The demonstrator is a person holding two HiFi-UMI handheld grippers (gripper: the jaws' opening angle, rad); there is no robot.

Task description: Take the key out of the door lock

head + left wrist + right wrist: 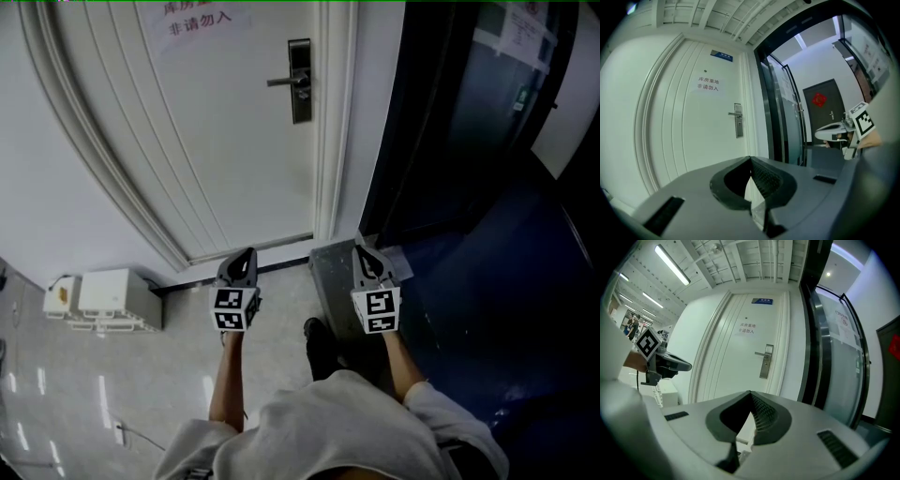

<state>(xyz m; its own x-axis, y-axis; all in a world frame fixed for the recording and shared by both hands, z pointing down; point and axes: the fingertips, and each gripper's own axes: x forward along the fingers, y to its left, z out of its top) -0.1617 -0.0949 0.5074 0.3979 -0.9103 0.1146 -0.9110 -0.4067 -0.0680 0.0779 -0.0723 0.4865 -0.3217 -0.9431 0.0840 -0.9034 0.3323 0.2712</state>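
A white door [187, 141] faces me, with a metal lock plate [300, 80] and lever handle [284, 82] high in the head view. I cannot make out a key on it at this distance. The lock plate also shows small in the left gripper view [738, 120] and in the right gripper view [764, 362]. My left gripper [248, 255] and right gripper [362, 251] hang low, side by side and far short of the door. The left gripper [750, 158] and the right gripper [750, 392] are both shut with nothing between the jaws.
A white box [103, 300] sits on the floor at the left wall. A grey block [330, 277] stands by the door frame. Dark glass doors [469, 122] fill the right side. A paper sign [197, 21] hangs on the door. My shoe [319, 342] is below.
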